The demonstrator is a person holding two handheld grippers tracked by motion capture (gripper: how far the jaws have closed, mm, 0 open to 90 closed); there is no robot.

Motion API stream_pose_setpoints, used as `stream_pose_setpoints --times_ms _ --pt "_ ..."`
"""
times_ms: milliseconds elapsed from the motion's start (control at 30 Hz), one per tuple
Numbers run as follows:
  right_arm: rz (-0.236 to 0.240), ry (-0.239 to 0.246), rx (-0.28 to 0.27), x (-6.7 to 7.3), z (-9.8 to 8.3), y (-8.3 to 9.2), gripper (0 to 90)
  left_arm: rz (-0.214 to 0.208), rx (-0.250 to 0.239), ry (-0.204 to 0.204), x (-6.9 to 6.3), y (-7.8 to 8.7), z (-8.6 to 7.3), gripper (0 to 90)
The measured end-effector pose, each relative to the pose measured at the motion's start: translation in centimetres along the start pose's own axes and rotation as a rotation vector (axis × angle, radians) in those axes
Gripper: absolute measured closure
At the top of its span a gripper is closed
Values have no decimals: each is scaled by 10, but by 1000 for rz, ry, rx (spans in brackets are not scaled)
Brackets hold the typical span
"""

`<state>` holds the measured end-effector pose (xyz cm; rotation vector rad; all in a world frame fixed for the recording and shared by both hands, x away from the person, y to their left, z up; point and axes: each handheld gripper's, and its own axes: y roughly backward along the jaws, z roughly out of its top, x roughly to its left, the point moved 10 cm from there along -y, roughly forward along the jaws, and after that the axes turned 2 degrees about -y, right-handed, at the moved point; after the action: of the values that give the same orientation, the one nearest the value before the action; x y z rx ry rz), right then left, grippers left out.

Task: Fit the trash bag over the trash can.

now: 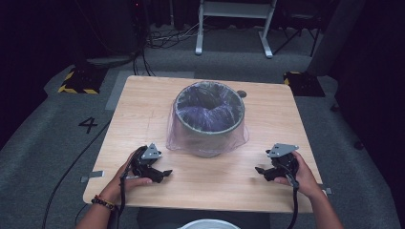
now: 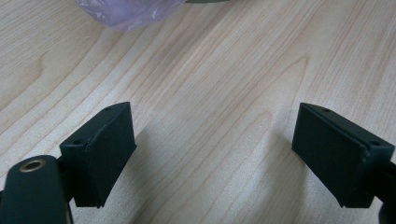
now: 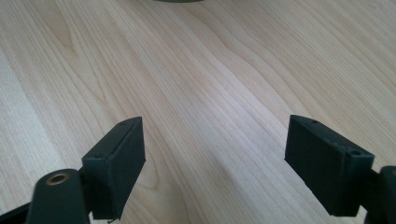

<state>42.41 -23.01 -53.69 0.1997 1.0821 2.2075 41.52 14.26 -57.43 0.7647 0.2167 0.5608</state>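
You are resting the left gripper [image 1: 157,172] near the desk's [image 1: 143,109] front-left corner, jaws spread, empty. The lined bin [image 1: 209,119] is sitting mid-desk; approach the bag's [image 1: 174,138] loose skirt slowly. Your right gripper [image 1: 267,171] is likewise spread wide, front-right.

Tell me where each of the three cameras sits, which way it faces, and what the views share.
High view: fixed above the person's side, looking forward and down on the table and the bagged bin; both forearms enter from the bottom, holding the left tongs and right tongs.
Left gripper view: rides the left tongs, facing along its spread jaws over bare wood toward the bag.
Right gripper view: rides the right tongs, jaws spread, facing the bin's base.
Shared: the wooden tabletop and the bin.
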Motion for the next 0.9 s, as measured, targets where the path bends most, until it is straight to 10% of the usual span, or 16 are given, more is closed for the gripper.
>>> stream_pose_setpoints --times_ms 900 --pt "-70 -154 -45 -25 -53 15 205 1 0 0 0 0 0 130"
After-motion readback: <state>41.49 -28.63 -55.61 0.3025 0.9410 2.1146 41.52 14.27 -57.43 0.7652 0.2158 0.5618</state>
